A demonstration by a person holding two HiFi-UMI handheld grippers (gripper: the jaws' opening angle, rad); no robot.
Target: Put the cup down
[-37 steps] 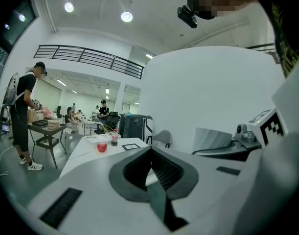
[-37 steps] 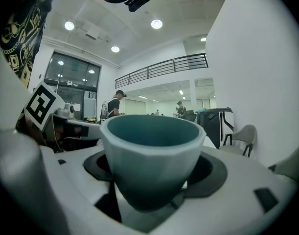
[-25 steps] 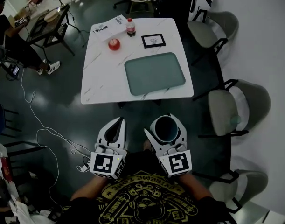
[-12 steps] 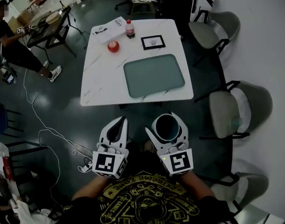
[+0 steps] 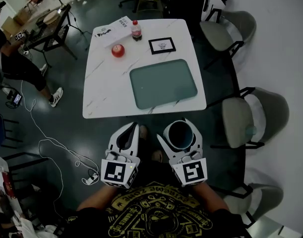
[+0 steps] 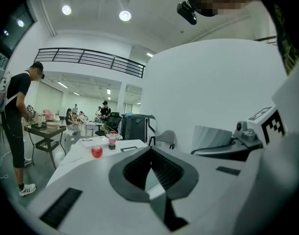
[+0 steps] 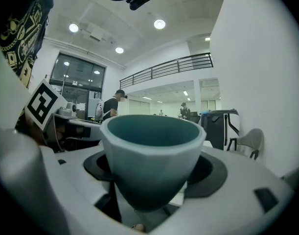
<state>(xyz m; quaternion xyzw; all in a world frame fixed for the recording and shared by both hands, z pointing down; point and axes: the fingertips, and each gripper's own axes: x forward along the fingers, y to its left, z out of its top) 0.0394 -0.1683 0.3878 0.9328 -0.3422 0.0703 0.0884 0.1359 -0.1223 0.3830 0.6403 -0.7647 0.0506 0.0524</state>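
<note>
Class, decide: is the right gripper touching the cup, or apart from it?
Touching. The right gripper view shows the cup upright between the jaws of the right gripper, both pressed against its sides.

A: Any writing you can read?

B: Hardly any. The cubes on the left gripper (image 5: 130, 129) and the right gripper (image 5: 179, 130) each carry a black-and-white square marker, a pattern with no letters.

A: And the far side of the table (image 5: 106, 88)?

B: The paper (image 5: 113, 28) at far left has black print, too small to read. The bottle (image 5: 136, 29) beside it wears a red label, illegible. The card (image 5: 162, 45) to its right shows only a small dark mark.

A: The shirt (image 5: 156, 214), nearest?

B: Gold lettering in an arc, but I can't make out the words.
</note>
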